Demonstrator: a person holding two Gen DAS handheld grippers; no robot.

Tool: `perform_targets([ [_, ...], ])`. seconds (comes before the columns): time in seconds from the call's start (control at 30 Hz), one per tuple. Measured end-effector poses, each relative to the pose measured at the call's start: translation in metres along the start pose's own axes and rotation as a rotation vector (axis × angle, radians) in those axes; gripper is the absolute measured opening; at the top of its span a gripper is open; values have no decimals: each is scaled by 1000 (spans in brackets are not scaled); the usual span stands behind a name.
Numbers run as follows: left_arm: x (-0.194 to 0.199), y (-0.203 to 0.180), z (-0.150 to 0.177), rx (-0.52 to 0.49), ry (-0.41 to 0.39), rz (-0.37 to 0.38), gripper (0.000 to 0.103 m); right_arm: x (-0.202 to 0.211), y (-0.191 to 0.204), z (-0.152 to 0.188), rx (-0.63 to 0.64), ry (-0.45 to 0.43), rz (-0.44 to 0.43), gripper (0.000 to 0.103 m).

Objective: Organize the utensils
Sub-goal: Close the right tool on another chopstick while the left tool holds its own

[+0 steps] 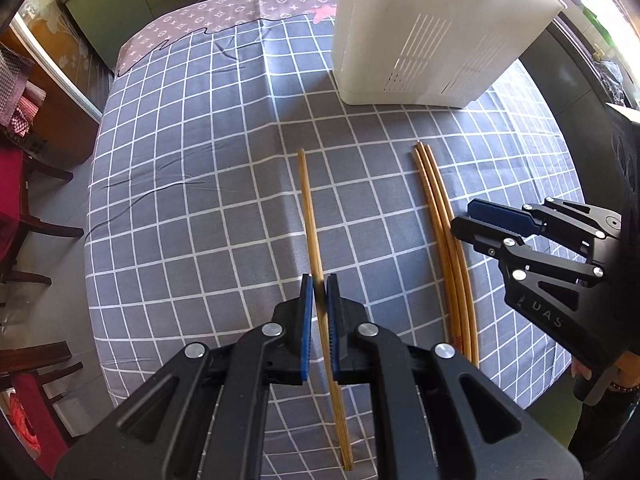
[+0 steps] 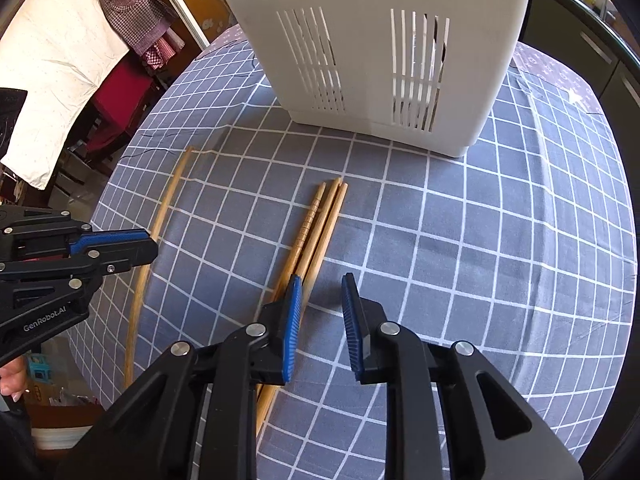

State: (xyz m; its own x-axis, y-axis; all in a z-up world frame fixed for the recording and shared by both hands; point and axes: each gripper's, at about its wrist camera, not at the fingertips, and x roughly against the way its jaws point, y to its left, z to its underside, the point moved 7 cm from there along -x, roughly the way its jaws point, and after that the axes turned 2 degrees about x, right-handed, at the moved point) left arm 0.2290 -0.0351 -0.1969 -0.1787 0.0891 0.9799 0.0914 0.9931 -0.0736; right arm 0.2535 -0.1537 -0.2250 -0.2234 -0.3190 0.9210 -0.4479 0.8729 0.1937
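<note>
Single chopstick (image 1: 310, 216) between left tongs (image 1: 320, 292)

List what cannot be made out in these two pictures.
- Inside of the white slotted utensil holder: both views cut off its top; only dark shapes show behind its slots.
- Near ends of the three loose chopsticks: right wrist view, hidden behind the right gripper.
- Held chopstick: left wrist view, blurred between the left gripper pads.

Both wrist views steeply down, sharing tablecloth (image 1: 200, 160)
</note>
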Motion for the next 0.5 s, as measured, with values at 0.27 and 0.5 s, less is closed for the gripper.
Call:
perform_targets([
  [0.27, 6, 0, 1, 6, -9, 5, 7, 3, -4, 2, -7, 1, 4, 21],
  [0.5, 6, 0, 1, 8, -13, 4, 7, -1, 4, -3, 12, 6, 15, 21],
])
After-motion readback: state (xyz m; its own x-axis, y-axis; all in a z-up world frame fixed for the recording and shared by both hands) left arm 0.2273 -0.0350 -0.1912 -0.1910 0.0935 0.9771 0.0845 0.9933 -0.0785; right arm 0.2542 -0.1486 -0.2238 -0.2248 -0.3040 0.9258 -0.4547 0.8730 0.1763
